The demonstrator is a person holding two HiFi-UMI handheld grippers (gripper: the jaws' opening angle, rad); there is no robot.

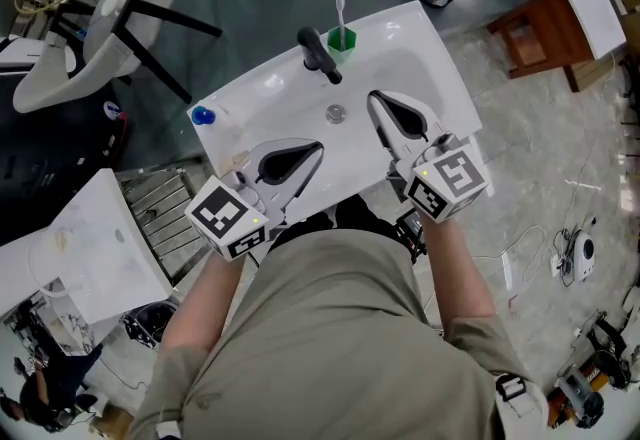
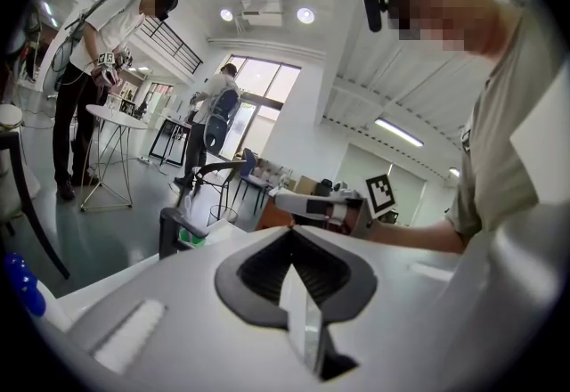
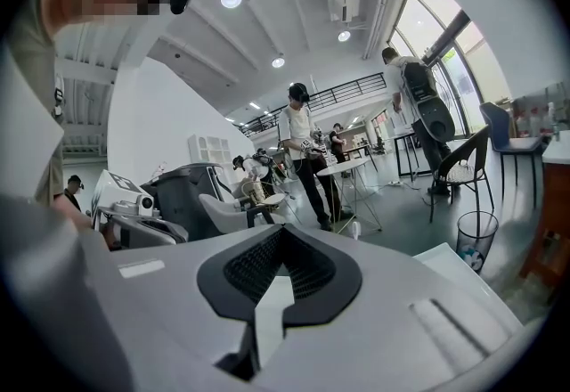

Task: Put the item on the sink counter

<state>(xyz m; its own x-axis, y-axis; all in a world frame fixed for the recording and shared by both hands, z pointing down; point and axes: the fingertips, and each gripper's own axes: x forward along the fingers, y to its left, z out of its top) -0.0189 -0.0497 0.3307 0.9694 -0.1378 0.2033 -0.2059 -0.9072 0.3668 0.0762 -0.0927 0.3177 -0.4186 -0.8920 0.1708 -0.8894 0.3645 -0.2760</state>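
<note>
Left gripper (image 1: 318, 149) and right gripper (image 1: 373, 99): both clenched on nothing, over sink counter (image 1: 445, 78), near side. Green cup (image 1: 341, 41) with toothbrush (image 1: 341, 10) at far edge, just right of tap (image 1: 318, 54). Blue item (image 1: 203, 115) at left corner. Right rim open.

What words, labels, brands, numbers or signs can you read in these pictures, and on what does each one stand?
Readable words, brands or numbers: none in any view.
Signs: black-and-white square markers, which are patterns and not letters, on the cubes of the left hand-held gripper and the right hand-held gripper.
Too small to tell: any print on the blue item.
</note>
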